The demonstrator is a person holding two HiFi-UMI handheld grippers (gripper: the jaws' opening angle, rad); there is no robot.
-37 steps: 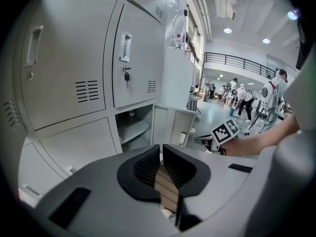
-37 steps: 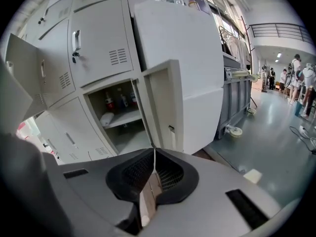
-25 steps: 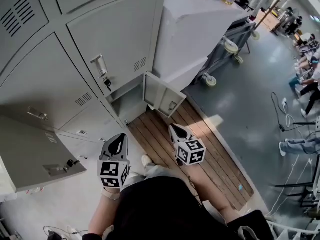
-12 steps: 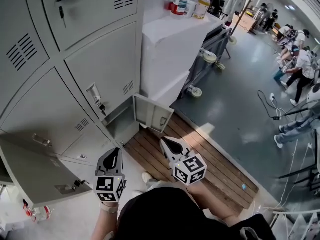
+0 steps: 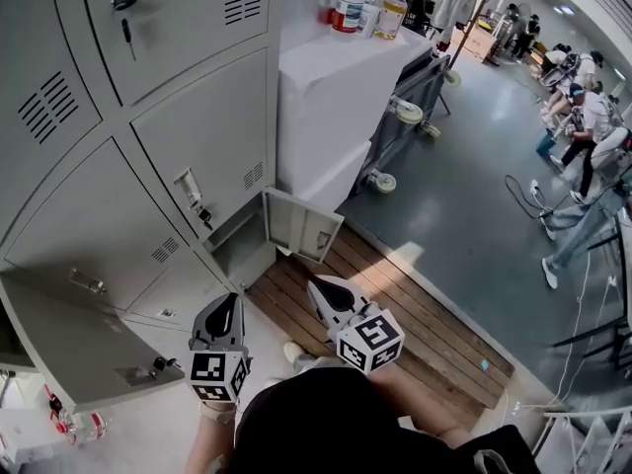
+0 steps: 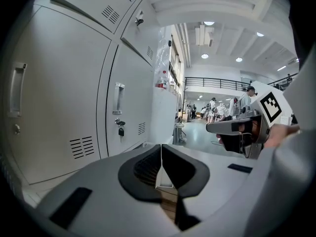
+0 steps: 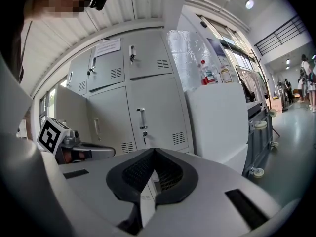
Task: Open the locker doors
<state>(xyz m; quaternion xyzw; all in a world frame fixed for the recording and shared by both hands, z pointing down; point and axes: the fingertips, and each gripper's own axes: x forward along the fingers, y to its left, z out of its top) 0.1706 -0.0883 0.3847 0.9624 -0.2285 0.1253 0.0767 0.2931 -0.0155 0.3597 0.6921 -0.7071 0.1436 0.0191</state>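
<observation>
Grey concrete floor (image 5: 464, 205) fills the right of the head view, with people (image 5: 585, 117) far off at the upper right. Lockers (image 5: 188, 126) take the whole left side, and two doors stand swung out: a big door (image 5: 69, 349) at lower left and a small door (image 5: 302, 227) at centre, low by the wooden boards (image 5: 425, 314). White cabinet (image 5: 336, 87) sits beside the lockers, bottles (image 5: 351, 6) on top. Bottom centre, left gripper (image 5: 227, 304) and right gripper (image 5: 318, 289) hang clear of the doors, jaws pressed together on nothing.

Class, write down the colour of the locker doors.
The locker doors are plain light grey. This shows best in the head view.
</observation>
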